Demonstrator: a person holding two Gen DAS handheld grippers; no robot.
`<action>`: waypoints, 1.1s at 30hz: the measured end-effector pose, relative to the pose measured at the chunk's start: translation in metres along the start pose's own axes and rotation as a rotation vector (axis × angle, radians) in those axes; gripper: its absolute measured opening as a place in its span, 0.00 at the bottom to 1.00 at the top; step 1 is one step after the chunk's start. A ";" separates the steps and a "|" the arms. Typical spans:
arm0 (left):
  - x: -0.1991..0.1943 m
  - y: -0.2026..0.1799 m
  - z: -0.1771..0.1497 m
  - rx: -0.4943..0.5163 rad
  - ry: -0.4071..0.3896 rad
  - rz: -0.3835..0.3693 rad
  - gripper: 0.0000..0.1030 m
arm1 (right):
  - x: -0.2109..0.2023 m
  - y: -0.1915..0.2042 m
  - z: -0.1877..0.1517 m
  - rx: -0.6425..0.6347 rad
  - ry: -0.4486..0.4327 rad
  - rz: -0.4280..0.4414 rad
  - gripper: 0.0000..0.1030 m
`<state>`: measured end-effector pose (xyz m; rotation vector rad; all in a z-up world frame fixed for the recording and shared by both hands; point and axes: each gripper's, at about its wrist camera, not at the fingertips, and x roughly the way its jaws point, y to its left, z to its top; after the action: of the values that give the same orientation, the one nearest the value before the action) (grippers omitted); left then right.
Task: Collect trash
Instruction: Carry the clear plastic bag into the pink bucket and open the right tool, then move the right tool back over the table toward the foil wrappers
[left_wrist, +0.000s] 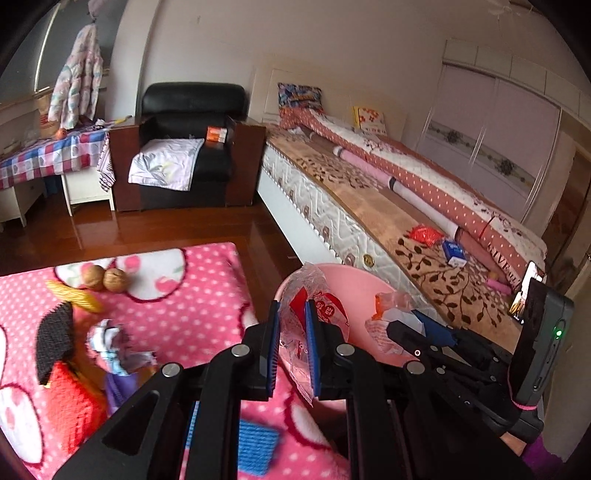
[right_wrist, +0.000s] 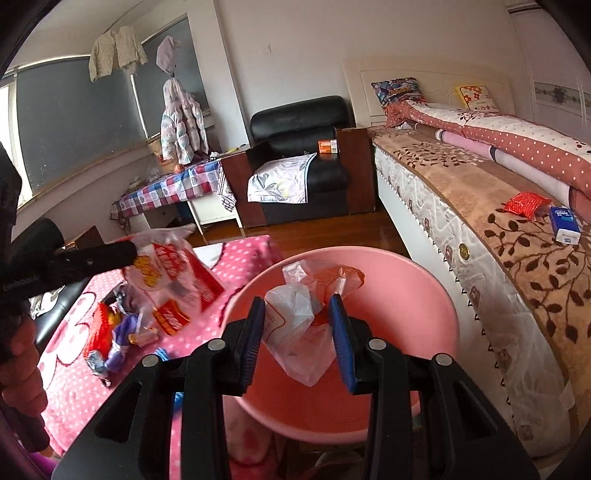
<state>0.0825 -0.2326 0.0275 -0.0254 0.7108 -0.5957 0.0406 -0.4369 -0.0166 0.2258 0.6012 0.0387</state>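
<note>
My left gripper (left_wrist: 291, 314) is shut on a clear plastic wrapper with red print (left_wrist: 325, 310), held at the near left rim of the round pink bin (left_wrist: 364, 286). My right gripper (right_wrist: 296, 302) is shut on a crumpled clear and orange wrapper (right_wrist: 295, 314), hanging over the inside of the pink bin (right_wrist: 399, 291). The right wrist view also shows the left gripper (right_wrist: 127, 253) at the left with its red-printed wrapper (right_wrist: 173, 273). The right gripper (left_wrist: 397, 326) reaches in from the right in the left wrist view. More wrappers lie on the pink blanket (left_wrist: 192, 295).
On the blanket lie two walnuts (left_wrist: 105, 278), a yellow wrapper (left_wrist: 74, 295), a crumpled wrapper (left_wrist: 110, 347) and a red packet (left_wrist: 70, 406). The bed (right_wrist: 517, 266) runs along the right with a red packet (right_wrist: 524, 203) and a blue tissue pack (right_wrist: 563, 225). A black armchair (right_wrist: 299, 147) stands behind.
</note>
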 end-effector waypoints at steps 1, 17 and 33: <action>0.005 -0.002 -0.001 0.001 0.006 0.004 0.12 | 0.002 -0.002 0.001 -0.003 0.004 0.001 0.35; 0.045 -0.017 -0.011 0.036 0.074 0.011 0.15 | 0.020 -0.026 0.008 0.062 0.061 -0.012 0.37; 0.010 0.003 -0.008 0.001 0.007 0.022 0.43 | 0.011 -0.023 0.008 0.124 0.078 -0.029 0.40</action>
<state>0.0852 -0.2338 0.0141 -0.0148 0.7173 -0.5755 0.0539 -0.4600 -0.0216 0.3371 0.6851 -0.0179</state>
